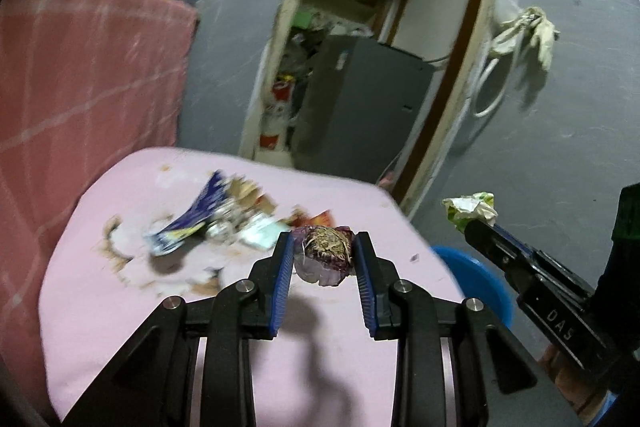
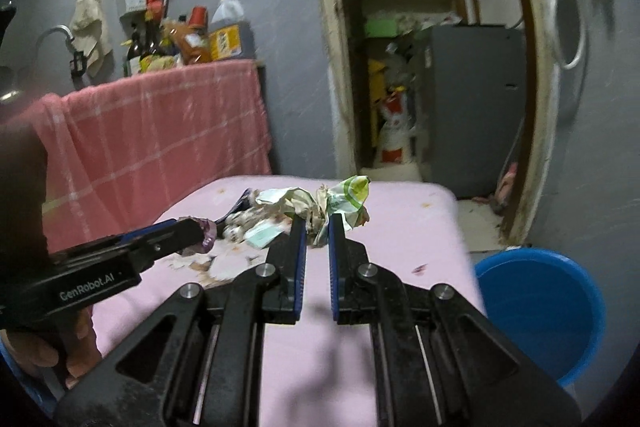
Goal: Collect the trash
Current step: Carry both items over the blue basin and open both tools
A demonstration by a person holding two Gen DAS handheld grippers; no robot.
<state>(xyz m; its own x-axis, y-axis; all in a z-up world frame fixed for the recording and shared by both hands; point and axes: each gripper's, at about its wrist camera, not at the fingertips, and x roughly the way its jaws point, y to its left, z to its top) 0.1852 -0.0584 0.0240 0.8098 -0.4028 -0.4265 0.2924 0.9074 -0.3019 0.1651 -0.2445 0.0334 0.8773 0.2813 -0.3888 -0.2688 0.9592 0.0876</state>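
My left gripper (image 1: 322, 247) is shut on a purple wrapper ball with dry straw-like bits on top (image 1: 325, 254), held above the pink table (image 1: 120, 307). My right gripper (image 2: 317, 223) is shut on a crumpled white and green paper wrapper (image 2: 340, 197), also lifted over the table. In the left wrist view the right gripper (image 1: 466, 225) comes in from the right with that wrapper (image 1: 472, 209). In the right wrist view the left gripper (image 2: 200, 233) shows at the left with the purple wrapper (image 2: 209, 235). More trash lies on the table: a blue and white packet (image 1: 192, 223) and torn scraps (image 2: 256, 227).
A blue bucket (image 2: 540, 311) stands on the floor right of the table. A pink checked cloth (image 2: 160, 131) hangs over a counter with bottles (image 2: 224, 31) behind the table. A doorway (image 2: 420, 67) opens to a grey cabinet. A hand (image 2: 48, 351) holds the left gripper.
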